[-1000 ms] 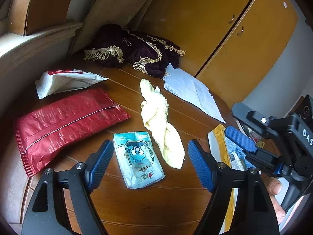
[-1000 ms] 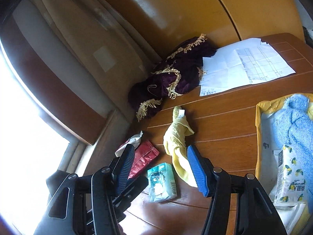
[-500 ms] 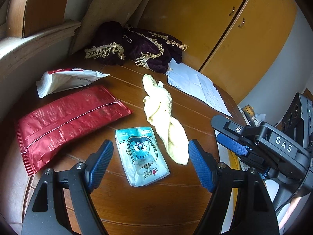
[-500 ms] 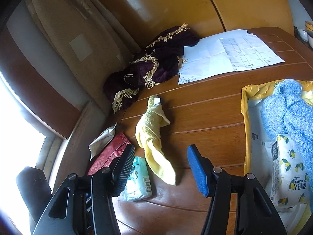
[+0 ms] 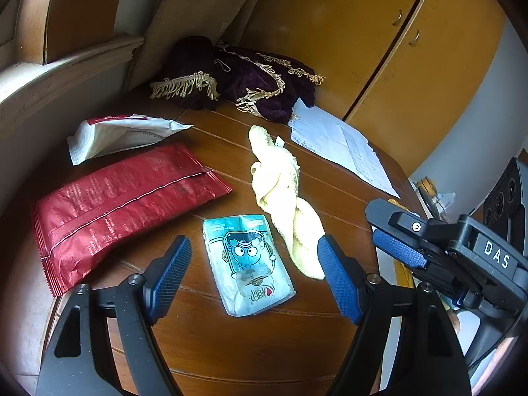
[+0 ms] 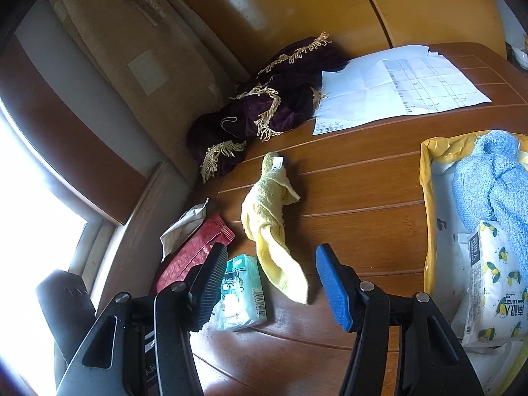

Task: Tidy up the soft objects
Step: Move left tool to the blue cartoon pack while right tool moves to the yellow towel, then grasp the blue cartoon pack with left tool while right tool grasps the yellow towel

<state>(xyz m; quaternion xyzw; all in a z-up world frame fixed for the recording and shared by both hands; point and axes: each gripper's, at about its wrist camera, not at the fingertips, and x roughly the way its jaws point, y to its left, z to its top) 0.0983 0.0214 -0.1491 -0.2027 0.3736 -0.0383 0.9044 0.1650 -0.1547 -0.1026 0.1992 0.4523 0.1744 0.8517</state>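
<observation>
right hand-held gripper [image 6: 270, 283] jaws apart | yellow towel [image 6: 272, 224] between | table [image 6: 356, 198]

Table [image 5: 250, 346]: rolled towel [image 5: 280, 191] lies mid-surface, running from toward the back edge to the front. Tissue pack [image 5: 247, 264] flat just left of the towel's near end, apart from it. Large foil bag [image 5: 122, 204] left of the pack, toward the left edge; crumpled wrapper [image 5: 122, 135] behind it. Fringed cloth [image 5: 237, 79] heaped at the back edge, against the cupboard [image 5: 363, 33]. Paper sheets [image 6: 396, 89] right of the cloth, one corner touching it. Tray [image 6: 429, 198] at the right edge holds a second towel [image 6: 491, 178] behind a second tissue pack [image 6: 488, 283].
</observation>
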